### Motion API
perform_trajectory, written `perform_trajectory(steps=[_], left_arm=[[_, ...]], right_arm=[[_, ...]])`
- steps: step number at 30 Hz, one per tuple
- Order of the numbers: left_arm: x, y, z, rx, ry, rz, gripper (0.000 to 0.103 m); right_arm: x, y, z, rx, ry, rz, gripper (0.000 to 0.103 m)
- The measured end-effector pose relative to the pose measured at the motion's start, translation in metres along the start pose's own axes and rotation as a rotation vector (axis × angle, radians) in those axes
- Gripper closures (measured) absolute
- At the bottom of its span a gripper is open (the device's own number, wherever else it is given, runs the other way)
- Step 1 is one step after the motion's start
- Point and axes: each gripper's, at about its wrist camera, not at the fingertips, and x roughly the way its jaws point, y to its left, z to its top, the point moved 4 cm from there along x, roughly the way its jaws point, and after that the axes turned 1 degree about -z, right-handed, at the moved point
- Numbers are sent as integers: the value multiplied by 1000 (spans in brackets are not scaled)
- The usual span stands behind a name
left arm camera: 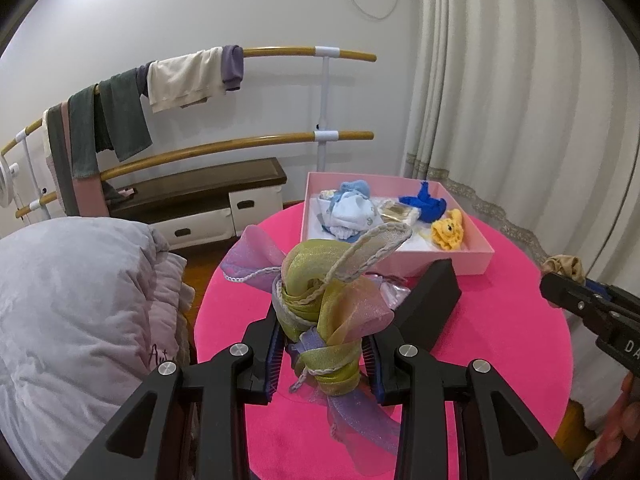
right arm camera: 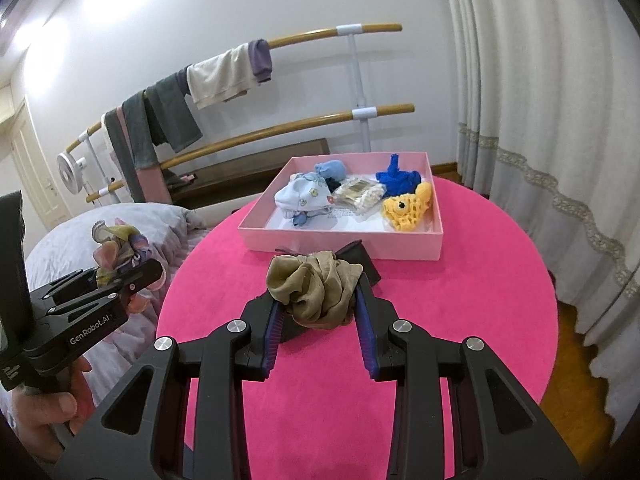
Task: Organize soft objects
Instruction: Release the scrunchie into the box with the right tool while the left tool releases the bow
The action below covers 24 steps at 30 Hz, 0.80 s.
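- Gripping a knotted pastel organza ribbon bundle with white braided trim (left arm camera: 324,320), the left tongs (left arm camera: 324,354) are closed on it above the round pink table (left arm camera: 500,340).
- Clamped between the right tongs (right arm camera: 318,310) is a crumpled tan satin scrunchie (right arm camera: 316,288), also above the table.
- At the table's far side, a shallow pink cardboard box (right arm camera: 344,246) holds a yellow crocheted toy (right arm camera: 408,206), a blue knitted piece (right arm camera: 398,178) and pale blue baby socks (right arm camera: 306,196).

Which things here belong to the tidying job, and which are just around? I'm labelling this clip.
Job: organza ribbon in left gripper; tan scrunchie in right gripper; pink box.
Around: clothes on barre; duvet; curtain.
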Motion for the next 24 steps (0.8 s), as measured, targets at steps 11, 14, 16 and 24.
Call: perform_trajectory(steps=[11,14,16,24], left_arm=[[60,2,65,5,-20,-21,72],[85,-5,88,10,-19,-41,72],[102,-11,103,15,-16,-57,72],[169,-36,149,15,23,-136,71]], right_arm=[[36,-16,59,-13,-10,-3,72],[50,-22,80,-15,-13,-7,72],[60,-28,92,-16,-9,-13,72],[103,-51,119,-4,38,-24,72]])
